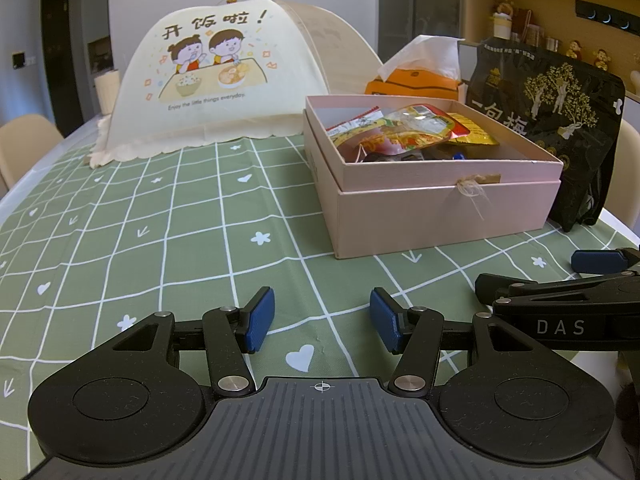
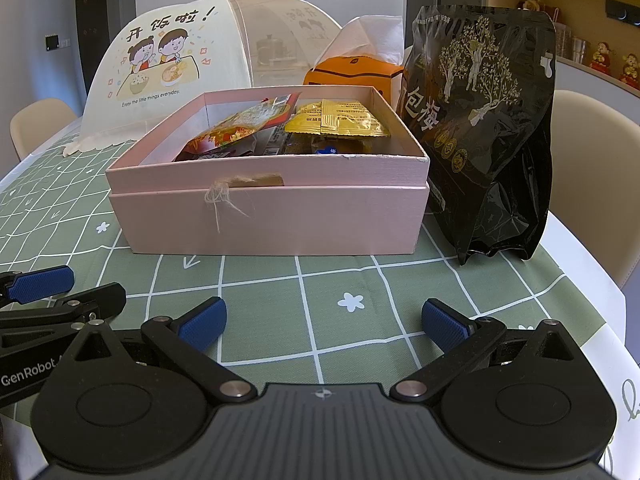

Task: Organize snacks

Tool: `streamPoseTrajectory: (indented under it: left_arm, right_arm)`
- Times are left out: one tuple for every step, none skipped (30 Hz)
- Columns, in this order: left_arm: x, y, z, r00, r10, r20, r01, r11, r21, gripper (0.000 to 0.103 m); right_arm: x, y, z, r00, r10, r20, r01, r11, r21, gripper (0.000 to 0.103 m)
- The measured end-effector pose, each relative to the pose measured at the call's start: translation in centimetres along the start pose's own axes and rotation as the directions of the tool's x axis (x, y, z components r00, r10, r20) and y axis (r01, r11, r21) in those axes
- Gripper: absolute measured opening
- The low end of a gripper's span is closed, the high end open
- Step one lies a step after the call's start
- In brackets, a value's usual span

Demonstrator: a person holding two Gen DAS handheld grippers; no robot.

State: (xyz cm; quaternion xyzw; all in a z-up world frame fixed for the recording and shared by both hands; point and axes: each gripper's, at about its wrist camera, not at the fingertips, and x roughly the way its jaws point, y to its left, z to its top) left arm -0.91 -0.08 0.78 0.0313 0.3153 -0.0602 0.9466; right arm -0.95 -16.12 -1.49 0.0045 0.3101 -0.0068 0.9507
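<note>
**Snacks gathered in the pink box, both grippers idle**

While the pink box [image 2: 268, 216] sits on the green checked cloth of the desk [image 2: 360, 280], everything else can be placed against it. Left of the box and further back stands a cream mesh food cover [image 1: 200, 80] printed with two cartoon children. Nearer than the box and to its left hovers the left gripper [image 1: 322, 320], its blue-padded fingers [image 1: 260, 320] spread apart with only bare cloth between them — nothing is gripped.

Inside the box lie the snacks: a red-and-orange packet [image 2: 236, 128] towards its left side, a gold foil packet [image 2: 336, 122] towards its right, and darker wrappers beneath that are too hidden to tell apart. A frayed string [image 2: 218, 196] hangs on the box's front wall.

Behind the box's far right corner sits an orange tissue box [image 2: 352, 74] with a white tissue sticking up. Directly in front of the box is the right gripper [image 2: 324, 324], fingers [image 2: 444, 324] likewise released and wide over the cloth. Just right of the box — close against its side — a large black snack bag [image 2: 492, 120] with gold tree artwork stands upright.
</note>
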Motion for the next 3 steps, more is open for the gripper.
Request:
streamPoseTrajectory:
  left_arm:
    - [0.00, 0.00, 0.00, 1.000, 0.000, 0.000, 0.000, 1.000, 0.000, 0.060]
    - [0.00, 0.01, 0.00, 1.000, -0.001, 0.000, 0.001, 1.000, -0.001, 0.060]
    - [0.01, 0.01, 0.00, 1.000, -0.001, 0.000, 0.001, 1.000, -0.001, 0.060]
  right_arm:
    - [0.00, 0.00, 0.00, 1.000, 0.000, 0.000, 0.000, 1.000, 0.000, 0.103]
    - [0.01, -0.01, 0.00, 1.000, 0.000, 0.000, 0.000, 1.000, 0.000, 0.103]
    - [0.00, 0.00, 0.00, 1.000, 0.000, 0.000, 0.000, 1.000, 0.000, 0.103]
